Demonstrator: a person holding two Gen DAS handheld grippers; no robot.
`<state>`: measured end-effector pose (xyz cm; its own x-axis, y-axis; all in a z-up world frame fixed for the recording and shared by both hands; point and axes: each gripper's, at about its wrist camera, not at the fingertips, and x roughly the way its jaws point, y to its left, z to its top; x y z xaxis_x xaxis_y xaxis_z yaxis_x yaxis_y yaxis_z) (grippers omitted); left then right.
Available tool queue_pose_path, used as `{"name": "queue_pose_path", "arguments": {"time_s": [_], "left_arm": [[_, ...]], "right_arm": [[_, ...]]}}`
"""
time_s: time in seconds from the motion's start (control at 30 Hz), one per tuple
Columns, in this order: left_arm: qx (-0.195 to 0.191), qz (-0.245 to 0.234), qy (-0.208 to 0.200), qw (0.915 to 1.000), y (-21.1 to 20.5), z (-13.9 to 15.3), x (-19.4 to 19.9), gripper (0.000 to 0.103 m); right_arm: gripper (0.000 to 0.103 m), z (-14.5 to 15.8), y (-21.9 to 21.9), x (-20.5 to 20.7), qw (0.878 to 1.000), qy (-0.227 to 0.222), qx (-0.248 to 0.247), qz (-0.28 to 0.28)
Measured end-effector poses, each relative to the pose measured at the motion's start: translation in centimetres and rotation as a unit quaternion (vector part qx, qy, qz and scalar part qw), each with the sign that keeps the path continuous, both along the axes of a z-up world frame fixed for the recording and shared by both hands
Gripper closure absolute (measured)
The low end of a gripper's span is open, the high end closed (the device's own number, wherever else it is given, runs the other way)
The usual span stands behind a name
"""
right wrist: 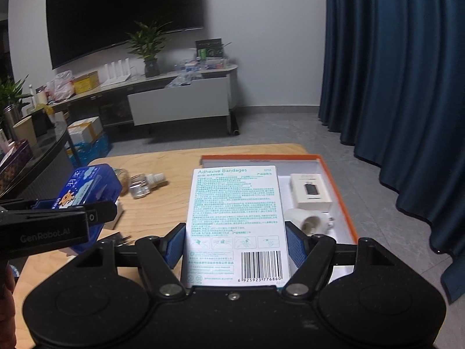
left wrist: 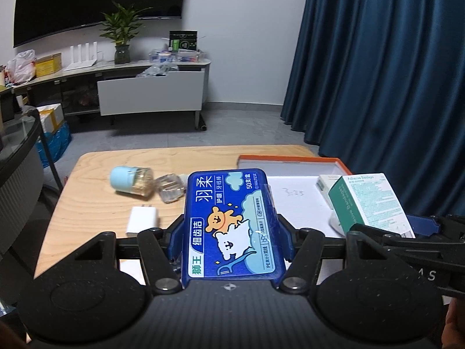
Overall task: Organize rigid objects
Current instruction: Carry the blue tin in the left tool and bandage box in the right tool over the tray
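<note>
My left gripper [left wrist: 231, 232] is shut on a blue dental floss box [left wrist: 232, 203] with a cartoon bear, its blue pads [left wrist: 175, 238] pressing on both long sides. My right gripper [right wrist: 235, 241] is shut on a white and green adhesive bandages box [right wrist: 237, 203], held above the near edge of an orange-rimmed white tray [right wrist: 261, 157]. The left wrist view shows the bandages box [left wrist: 372, 203] at the right, over that tray [left wrist: 290, 159]. The right wrist view shows the left gripper [right wrist: 58, 221] and floss box [right wrist: 87, 186] at the left, over the wooden table [right wrist: 162, 203].
On the table [left wrist: 96, 203] lie a toothpick jar with a pale blue cap [left wrist: 132, 184], a clear small bottle [left wrist: 171, 187] and a white charger plug [left wrist: 142, 221]. The tray holds a small white box [right wrist: 311, 190] and a white adaptor [right wrist: 308, 221]. A blue curtain [left wrist: 377, 72] hangs to the right.
</note>
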<state>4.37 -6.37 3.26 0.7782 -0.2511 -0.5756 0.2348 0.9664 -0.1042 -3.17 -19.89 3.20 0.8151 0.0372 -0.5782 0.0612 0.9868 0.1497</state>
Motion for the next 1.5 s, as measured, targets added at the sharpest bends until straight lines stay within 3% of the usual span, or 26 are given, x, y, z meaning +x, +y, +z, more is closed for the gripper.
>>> {"name": "queue_pose_path", "arguments": {"time_s": [0.7, 1.5], "left_arm": [[0.008, -0.038, -0.005, 0.9992, -3.6, 0.0, 0.8, 0.041], [0.012, -0.052, -0.005, 0.9986, -4.7, -0.2, 2.2, 0.041]], "right_arm": [[0.019, -0.1, -3.7, -0.3, 0.999, -0.014, 0.009, -0.038], [0.019, -0.1, -5.7, 1.7, 0.999, -0.02, 0.007, -0.042]]}}
